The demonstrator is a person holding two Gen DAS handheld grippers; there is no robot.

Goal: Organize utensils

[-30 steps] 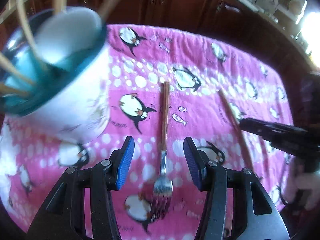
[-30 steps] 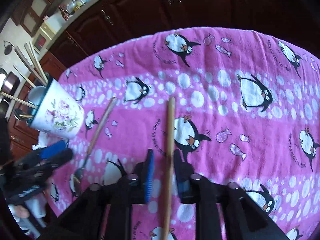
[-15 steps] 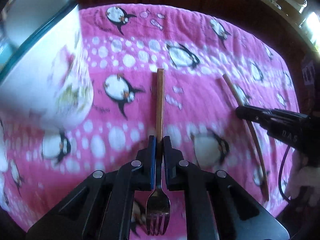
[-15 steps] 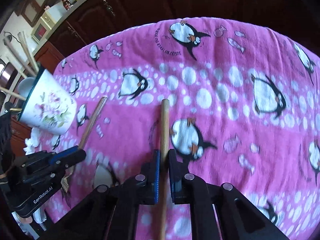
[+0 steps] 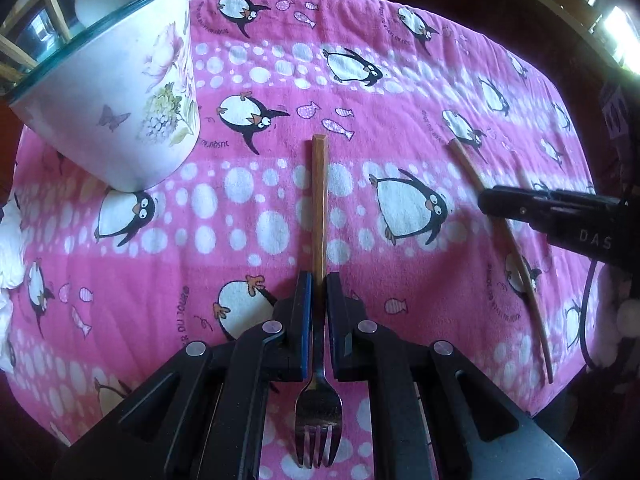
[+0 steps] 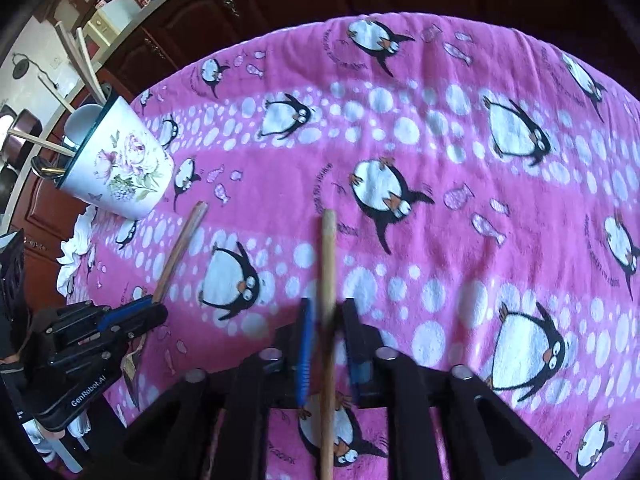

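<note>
Fork (image 5: 319,360) sits clamped at its neck in the left gripper (image 5: 318,308). Right gripper (image 6: 325,320) jaws, just reopening, stand slightly apart around the wooden stick (image 6: 329,264), pads not pressing

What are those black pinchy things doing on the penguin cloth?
A person is tidying utensils with two handheld grippers. The left gripper has just closed on the fork. The right gripper has just been opening its jaws, and the wooden stick sits between them, not pinched. Both are outside the flowered cup, which stands on the pink cloth and holds other sticks.
</note>
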